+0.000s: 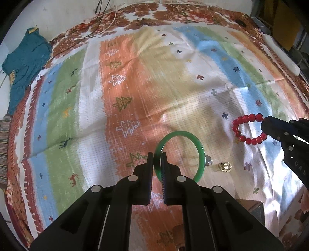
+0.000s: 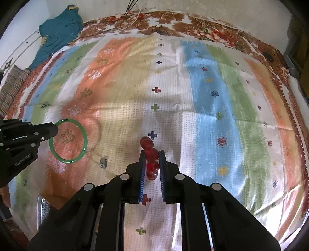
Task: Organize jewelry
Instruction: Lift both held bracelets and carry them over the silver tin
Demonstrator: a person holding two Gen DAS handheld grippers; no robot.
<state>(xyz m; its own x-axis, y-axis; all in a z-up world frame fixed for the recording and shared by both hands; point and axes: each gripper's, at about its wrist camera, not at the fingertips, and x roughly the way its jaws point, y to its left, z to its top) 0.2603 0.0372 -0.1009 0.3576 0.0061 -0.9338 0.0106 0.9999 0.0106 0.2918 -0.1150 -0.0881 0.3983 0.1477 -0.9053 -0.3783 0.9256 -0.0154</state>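
The left tool (image 1: pixel 156 154) is closed on the near-left side of a green bangle (image 1: pixel 199 154), and the ring stands up in its grip over the orange stripe of the cloth (image 1: pixel 135 96). The right tool (image 2: pixel 152 153) is closed on a red bead bracelet (image 2: pixel 149 152), pinching a few beads while the others stick out past its tips. In the left wrist view the bracelet (image 1: pixel 249 129) hangs as an open loop to the right of the bangle, well apart from it.

Two small things lie on the cloth between the tools: a little silver ring (image 1: pixel 209 161) just beside the right edge of the bangle, and a small gold piece (image 1: pixel 225 167) a bit further right (too small to tell what it is). Both sit close to the path between the tools.

The striped cloth is wide and mostly bare on the far side, with some folds. A brown flowered sheet (image 1: pixel 193 13) shows past its far edge. A teal garment (image 1: pixel 25 59) lies at the far left, with thin cords (image 1: pixel 108 21) near it. A white bar (image 1: pixel 280 54) lies along the far right edge.

Near the bottom of the left wrist view, a brown box (image 1: pixel 253 208) peeks out beside the tool; I cannot tell what is in it.
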